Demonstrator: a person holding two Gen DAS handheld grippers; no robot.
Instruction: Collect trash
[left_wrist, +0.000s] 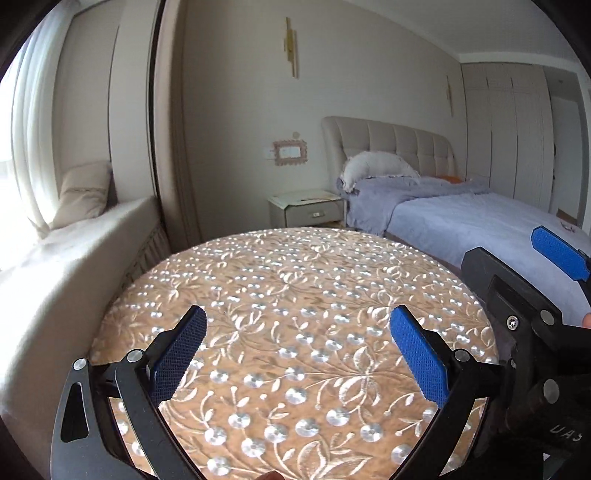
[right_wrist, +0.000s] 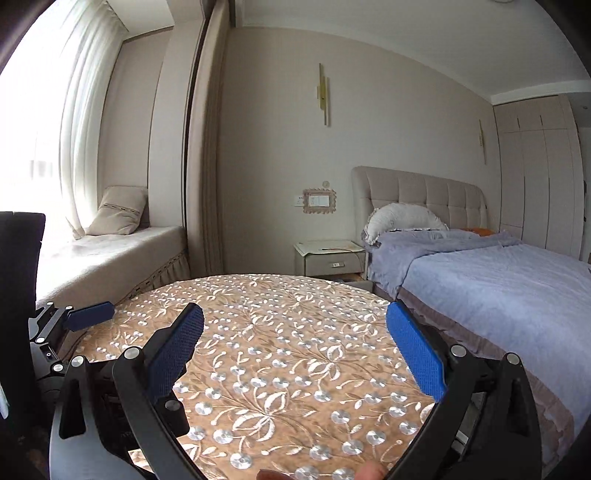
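You face one bed (right_wrist: 498, 280) along the right wall, with a lilac cover, a padded headboard (right_wrist: 424, 195) and one white pillow (right_wrist: 402, 219) at its head. One wardrobe (right_wrist: 535, 170) fills the far right corner. To your left runs one window seat (right_wrist: 110, 254) carrying one beige cushion (right_wrist: 118, 210), with a sheer curtain (right_wrist: 85, 110) hanging beside it.

Directly under both tools is one round tabletop (right_wrist: 280, 354), covered in a tan cloth embroidered with pale flowers and silver sequins. No trash shows on it in either view; you cannot tell from here where the trash lies.

Between tabletop and bed stands one nightstand (right_wrist: 328, 258) with a single drawer. Above it on the wall hang one small frame (right_wrist: 319, 200) and two slim gold lights (right_wrist: 324, 94), one near, one farther right by the wardrobe.

You hold two tools. Your left gripper (left_wrist: 299, 354) has its jaws spread wide over the tabletop, nothing between the two blue pads (left_wrist: 419, 356). Your right gripper (right_wrist: 295, 350) is likewise spread wide and holds nothing. In the left view, the right tool shows at the right edge, just beside yours; in the right view, one blue pad of the left tool pokes in at the left edge.
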